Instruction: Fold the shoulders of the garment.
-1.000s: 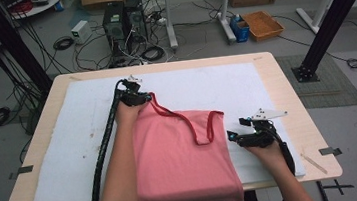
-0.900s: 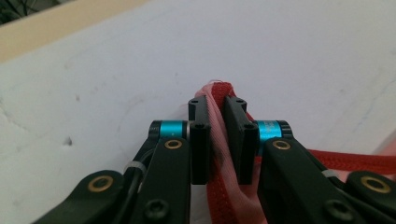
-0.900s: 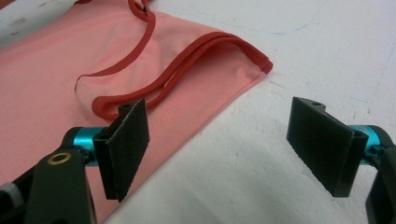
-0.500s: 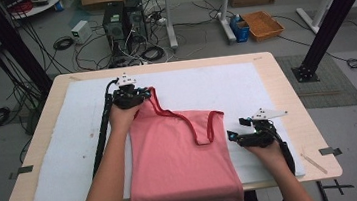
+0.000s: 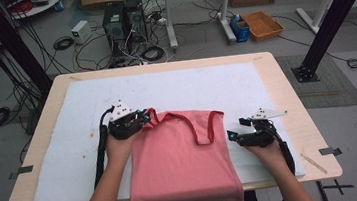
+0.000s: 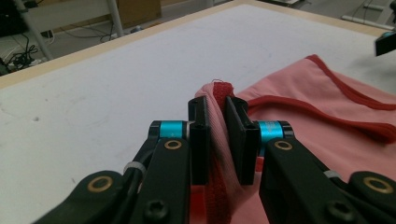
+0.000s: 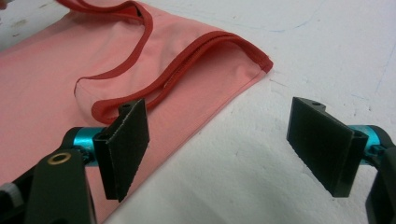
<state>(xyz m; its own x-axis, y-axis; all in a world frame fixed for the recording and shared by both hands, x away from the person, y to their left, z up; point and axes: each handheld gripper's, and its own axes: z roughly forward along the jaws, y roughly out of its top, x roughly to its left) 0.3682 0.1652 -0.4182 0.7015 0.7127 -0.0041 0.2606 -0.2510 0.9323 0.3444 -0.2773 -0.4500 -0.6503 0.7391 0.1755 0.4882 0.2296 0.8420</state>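
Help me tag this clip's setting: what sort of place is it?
Probably a lab or workshop: computer towers amid loose cables on the floor, black metal frame posts, and a padded wooden table holding a pink tank top.

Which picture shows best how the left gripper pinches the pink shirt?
The left gripper view: the left gripper squeezes the shirt's red-edged strap up close. The high view shows that pinch tiny; the right gripper view shows the shirt's other strap.

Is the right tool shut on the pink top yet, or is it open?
Open. The right tool has its jaws wide apart over the white mat, beside the pink top's edge, gripping nothing.
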